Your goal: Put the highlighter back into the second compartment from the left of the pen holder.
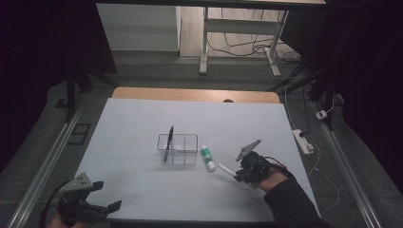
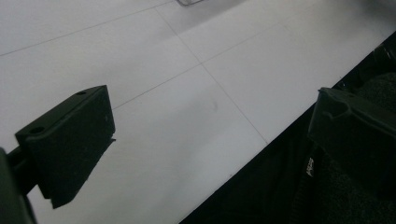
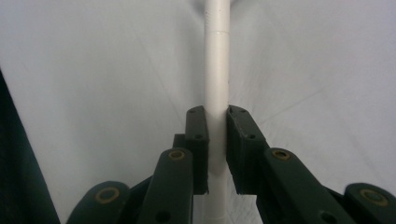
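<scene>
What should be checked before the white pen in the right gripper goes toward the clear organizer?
1. Right gripper shut on the white pen: ok.
2. Pen runs straight out between the jaws, not skewed: ok.
3. Clear organizer upright, with a free compartment beside the black pen: ok.
4. Glue stick lies between pen tip and organizer: not ok, steer around it.
5. Left gripper open, at the near table edge, out of the way: ok.
6. Pen cap seated: cannot tell.
</scene>
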`<state>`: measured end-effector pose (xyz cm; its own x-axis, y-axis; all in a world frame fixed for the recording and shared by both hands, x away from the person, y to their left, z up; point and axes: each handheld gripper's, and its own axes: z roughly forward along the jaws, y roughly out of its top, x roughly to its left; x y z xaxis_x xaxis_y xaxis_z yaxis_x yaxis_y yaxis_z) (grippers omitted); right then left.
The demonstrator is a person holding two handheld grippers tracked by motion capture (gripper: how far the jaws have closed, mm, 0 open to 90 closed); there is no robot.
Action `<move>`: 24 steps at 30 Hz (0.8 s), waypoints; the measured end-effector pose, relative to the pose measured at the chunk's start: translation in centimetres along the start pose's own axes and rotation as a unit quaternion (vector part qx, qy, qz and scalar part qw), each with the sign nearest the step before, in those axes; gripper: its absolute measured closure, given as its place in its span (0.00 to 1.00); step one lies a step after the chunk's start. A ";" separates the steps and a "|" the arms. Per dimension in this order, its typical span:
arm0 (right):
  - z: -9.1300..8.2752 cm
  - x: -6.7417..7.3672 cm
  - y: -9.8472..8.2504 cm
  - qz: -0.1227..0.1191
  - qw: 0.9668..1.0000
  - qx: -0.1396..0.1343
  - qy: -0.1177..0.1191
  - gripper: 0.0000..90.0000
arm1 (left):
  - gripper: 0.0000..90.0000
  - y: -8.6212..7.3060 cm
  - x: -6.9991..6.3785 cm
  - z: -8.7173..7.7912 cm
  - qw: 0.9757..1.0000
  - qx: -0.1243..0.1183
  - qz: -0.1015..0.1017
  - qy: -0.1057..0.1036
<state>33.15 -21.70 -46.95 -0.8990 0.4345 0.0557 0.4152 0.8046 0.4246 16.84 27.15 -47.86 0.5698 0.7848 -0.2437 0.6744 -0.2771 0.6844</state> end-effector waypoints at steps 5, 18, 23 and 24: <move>-1.4 0.3 0.4 0.006 0.998 -0.061 -0.009 0.88 | 0.01 0.0 0.0 0.0 1.000 0.001 0.002 0.001; -4.1 1.5 2.4 0.014 0.981 -0.192 -0.026 0.88 | 0.01 0.1 0.0 0.1 1.000 0.001 0.001 0.002; -4.5 1.8 3.6 0.020 0.973 -0.231 -0.018 0.88 | 0.01 0.1 0.0 0.1 1.000 0.001 0.002 0.001; -4.6 1.8 3.9 0.020 0.972 -0.235 -0.018 0.88 | 0.01 0.1 0.0 0.1 1.000 0.001 0.002 0.001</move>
<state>32.52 -19.63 -41.07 -0.8749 0.4814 0.0531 0.3321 0.5164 0.7893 16.99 27.11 -47.85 0.5716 0.7845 -0.2404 0.6732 -0.2809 0.6840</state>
